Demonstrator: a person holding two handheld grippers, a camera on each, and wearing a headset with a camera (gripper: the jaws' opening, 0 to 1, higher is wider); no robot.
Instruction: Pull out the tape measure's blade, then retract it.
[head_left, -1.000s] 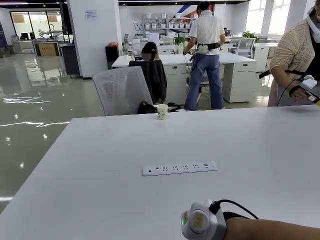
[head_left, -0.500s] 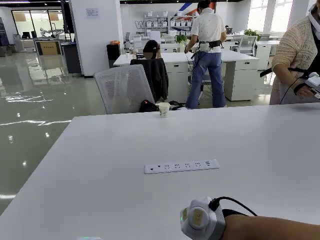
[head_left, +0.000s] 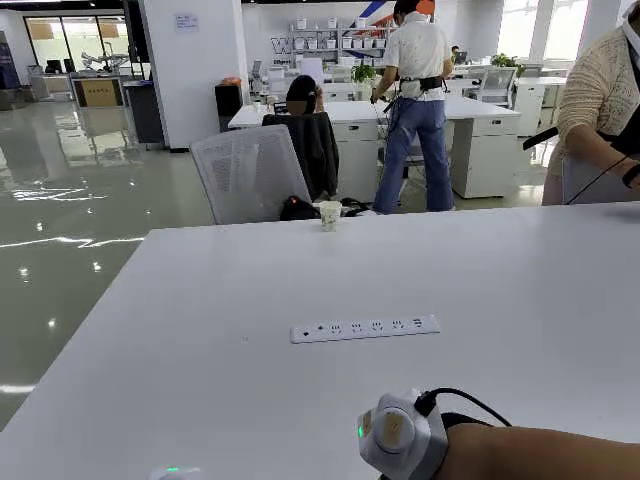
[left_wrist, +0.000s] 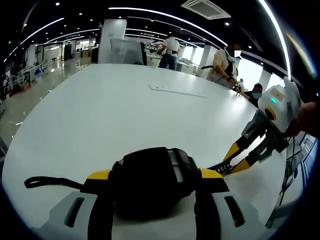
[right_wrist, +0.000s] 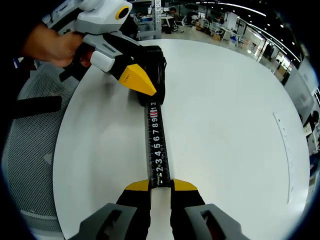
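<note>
Head view: power strip (head_left: 365, 328) mid-tabletop (head_left: 200, 300), bare surface all round, left gripper view: left claw (left_wrist: 155, 175) clamped on tape measure (left_wrist: 150, 192), open tabletop ahead, right gripper view: right claw (right_wrist: 161, 186) pinching extended blade (right_wrist: 157, 150), case beside tabletop edge.

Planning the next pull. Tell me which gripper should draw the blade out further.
Right. The right gripper is shut on the blade at its tip, a short length out; the left gripper clamps the tape measure case, so it should anchor.

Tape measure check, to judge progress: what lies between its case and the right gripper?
The drawn-out blade, lying along the white table, as the right gripper view shows.
</note>
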